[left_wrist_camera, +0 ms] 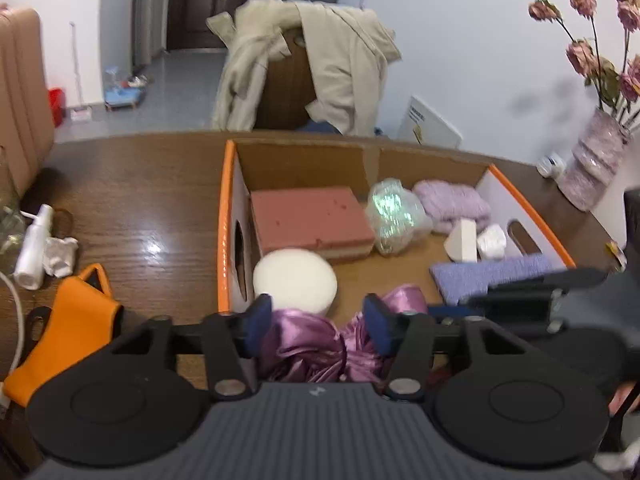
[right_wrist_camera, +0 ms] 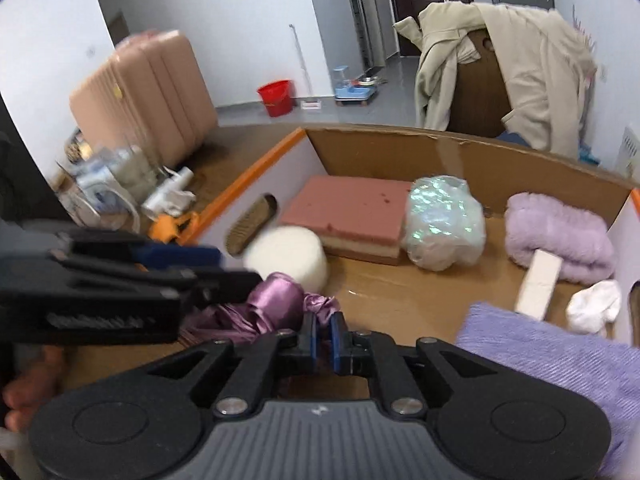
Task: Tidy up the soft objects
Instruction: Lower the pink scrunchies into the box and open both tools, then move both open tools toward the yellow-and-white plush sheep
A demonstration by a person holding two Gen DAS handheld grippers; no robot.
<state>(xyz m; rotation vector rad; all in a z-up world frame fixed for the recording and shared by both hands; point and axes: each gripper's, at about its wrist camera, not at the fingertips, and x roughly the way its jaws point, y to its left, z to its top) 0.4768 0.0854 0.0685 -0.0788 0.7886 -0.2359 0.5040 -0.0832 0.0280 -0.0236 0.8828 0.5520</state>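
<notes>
My left gripper (left_wrist_camera: 318,326) has its blue pads spread, crumpled purple satin cloth (left_wrist_camera: 316,344) bunched between them, pads not pressing it. My right gripper (right_wrist_camera: 324,334) has pads nearly together, pinching a thin fold of that same satin cloth (right_wrist_camera: 276,304) at the near edge of the cardboard box (right_wrist_camera: 460,152). Cloth sits at the box's front, just beside the white round foam disc (right_wrist_camera: 286,260). Further in: pink sponge block (right_wrist_camera: 352,210) against the back wall, shiny iridescent plastic bundle (right_wrist_camera: 442,224) next to it, fluffy lilac towel (right_wrist_camera: 556,228) toward the right wall with a white foam wedge (right_wrist_camera: 538,284) leaning on it, white crumpled wad (right_wrist_camera: 594,306) near the wall. Lavender knit cloth (right_wrist_camera: 560,364) at front right. Orange strap (left_wrist_camera: 68,332) and white spray bottle (left_wrist_camera: 34,248) on the wooden table (left_wrist_camera: 152,200) outside the box.
</notes>
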